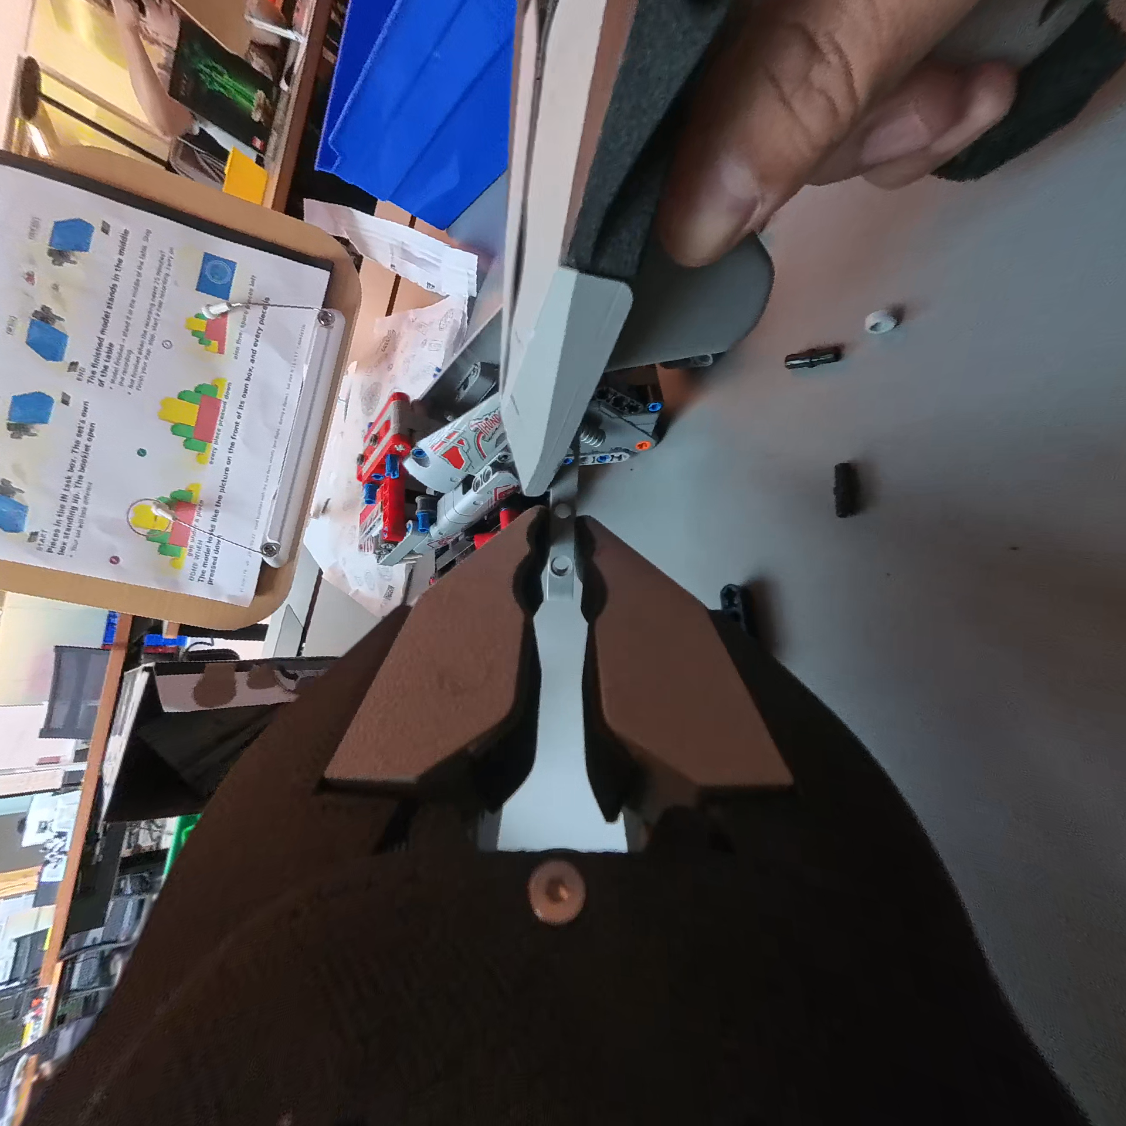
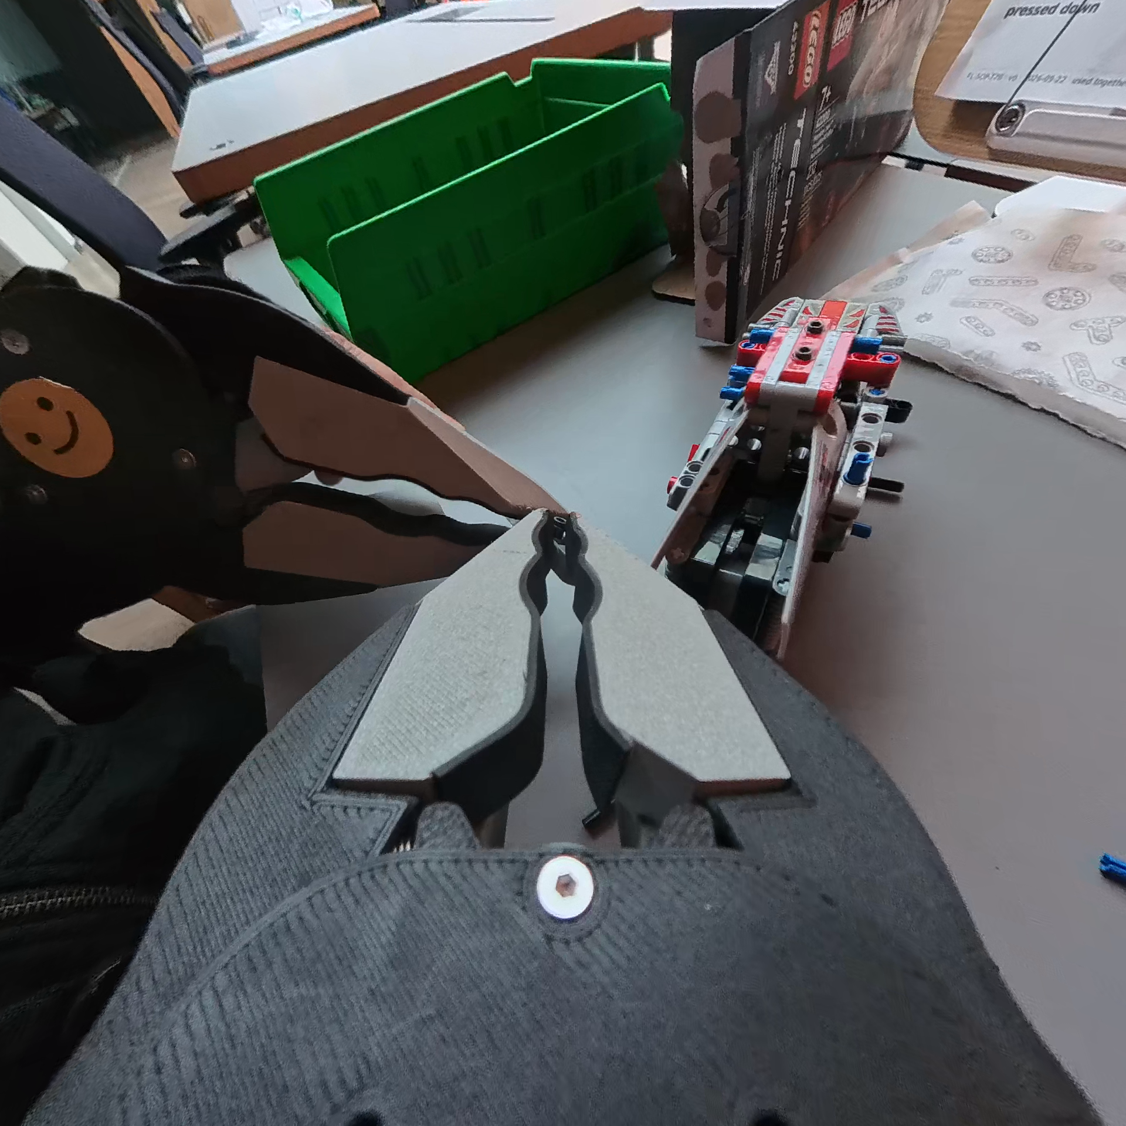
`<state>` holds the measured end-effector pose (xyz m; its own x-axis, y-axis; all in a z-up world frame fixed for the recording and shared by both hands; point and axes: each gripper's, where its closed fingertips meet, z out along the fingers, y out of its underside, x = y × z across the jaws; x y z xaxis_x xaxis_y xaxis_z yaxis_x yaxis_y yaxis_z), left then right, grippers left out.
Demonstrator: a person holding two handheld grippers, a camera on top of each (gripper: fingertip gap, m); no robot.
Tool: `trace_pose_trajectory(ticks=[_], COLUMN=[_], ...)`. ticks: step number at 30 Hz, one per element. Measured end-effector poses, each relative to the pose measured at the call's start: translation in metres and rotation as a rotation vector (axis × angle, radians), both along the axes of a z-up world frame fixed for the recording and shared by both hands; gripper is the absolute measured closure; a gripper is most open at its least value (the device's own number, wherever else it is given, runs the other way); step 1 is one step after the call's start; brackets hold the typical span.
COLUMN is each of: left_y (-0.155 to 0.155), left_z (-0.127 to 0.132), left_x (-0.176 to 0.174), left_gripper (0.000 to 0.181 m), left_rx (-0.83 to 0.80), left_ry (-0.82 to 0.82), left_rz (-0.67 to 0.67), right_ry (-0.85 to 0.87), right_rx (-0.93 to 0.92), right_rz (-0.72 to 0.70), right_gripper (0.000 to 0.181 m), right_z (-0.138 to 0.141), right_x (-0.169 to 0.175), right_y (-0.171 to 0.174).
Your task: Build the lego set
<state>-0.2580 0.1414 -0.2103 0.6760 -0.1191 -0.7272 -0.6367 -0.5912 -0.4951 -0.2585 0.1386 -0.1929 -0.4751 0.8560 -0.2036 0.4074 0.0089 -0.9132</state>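
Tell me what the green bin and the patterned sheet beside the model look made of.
Green bin: probably moulded plastic, uniform colour, slight sheen, ribbed slotted walls. Patterned sheet: likely paper, matte, creased, with a ragged torn-looking edge; it may be a bag.

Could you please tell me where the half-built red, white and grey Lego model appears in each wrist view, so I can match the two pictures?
Left wrist view: the Lego model sits at centre, just beyond the brown fingertips, partly hidden by the right gripper.
Right wrist view: the model stands right of centre on the grey table.
Shared landmark: the patterned paper sheet next to the model.
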Motion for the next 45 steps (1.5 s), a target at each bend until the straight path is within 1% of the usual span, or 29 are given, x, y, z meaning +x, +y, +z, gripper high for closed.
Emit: trace_pose_trajectory(ticks=[6,10,14,16,21,28,29,32,36,39,45], left_y=[0.001,0.001,0.001,0.001,0.002,0.004,0.004,0.004,0.003,0.001,-0.004], left_z=[0.000,0.001,0.000,-0.002,-0.001,-0.002,-0.004,-0.005,0.001,0.006,0.016], left_x=[-0.002,-0.001,0.000,-0.001,0.002,0.007,0.007,0.006,0.005,0.005,0.005], left_gripper=[0.175,0.175,0.175,0.175,0.176,0.176,0.176,0.175,0.175,0.175,0.176], left_rx=[0.005,-0.005,-0.012,-0.018,-0.019,-0.041,-0.044,-0.031,-0.011,0.003,0.001], left_ry=[0.035,0.091,0.096,0.100,0.143,0.266,0.259,0.166,0.151,0.154,0.245], left_rz=[0.001,-0.023,-0.026,-0.027,-0.039,-0.069,-0.066,-0.051,-0.040,-0.050,-0.130], right_ry=[-0.013,-0.048,-0.068,-0.098,-0.120,-0.158,-0.159,-0.140,-0.085,-0.044,-0.030], right_rx=[-0.043,-0.129,-0.236,-0.196,-0.083,-0.087,-0.076,-0.055,-0.103,-0.100,-0.212], right_rz=[0.005,0.065,0.104,0.123,0.111,0.144,0.143,0.123,0.085,0.063,0.060], right_gripper=[0.181,0.181,0.169,0.167,0.177,0.179,0.179,0.180,0.180,0.180,0.181], right_z=[0.000,0.002,0.012,0.007,-0.003,-0.007,-0.008,-0.008,-0.001,0.005,0.014], right_x=[-0.001,0.002,0.006,0.008,0.008,0.012,0.012,0.010,0.007,0.006,0.006], right_y=[0.000,-0.001,0.000,-0.001,-0.001,-0.001,-0.001,0.000,-0.001,-0.003,-0.007])
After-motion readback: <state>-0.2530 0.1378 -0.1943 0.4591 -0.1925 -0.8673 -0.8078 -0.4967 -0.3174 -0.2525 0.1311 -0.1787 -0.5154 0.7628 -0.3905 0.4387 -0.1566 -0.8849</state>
